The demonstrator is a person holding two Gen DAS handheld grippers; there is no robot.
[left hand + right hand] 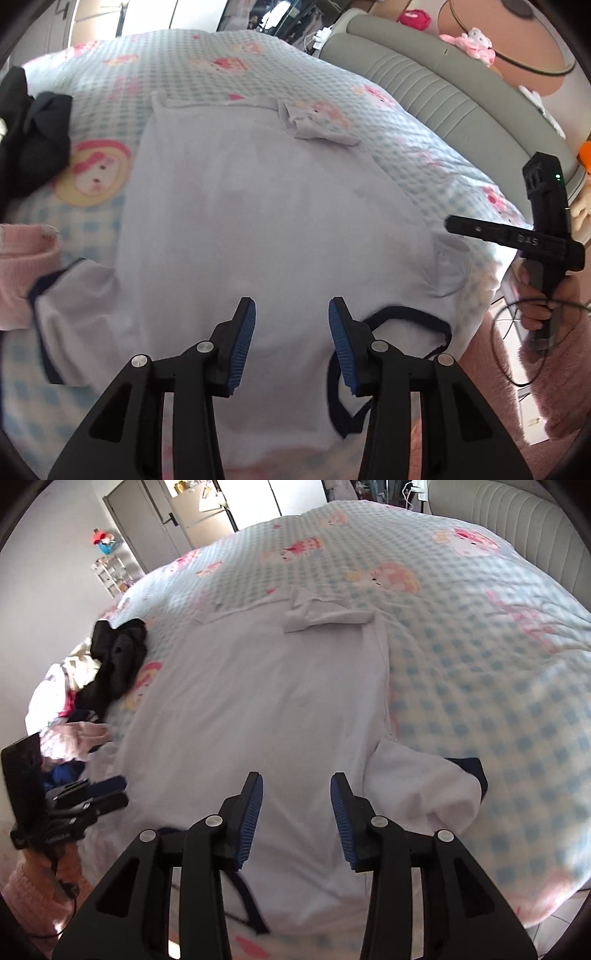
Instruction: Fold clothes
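Both tongs, left and right, hang apart and empty above the white T-shirt, spread flat on the bed for folding. Left sleeve lies outspread; right sleeve bunched, likely needing smoothing.

Right of the white shirt the checked quilt lies bare. Left of it, dark clothes crowd the way.

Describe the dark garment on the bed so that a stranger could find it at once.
Start at the checked quilt with pink cartoon prints. A white T-shirt lies flat on it. The dark garment is crumpled beside the shirt's left edge, the only black heap.
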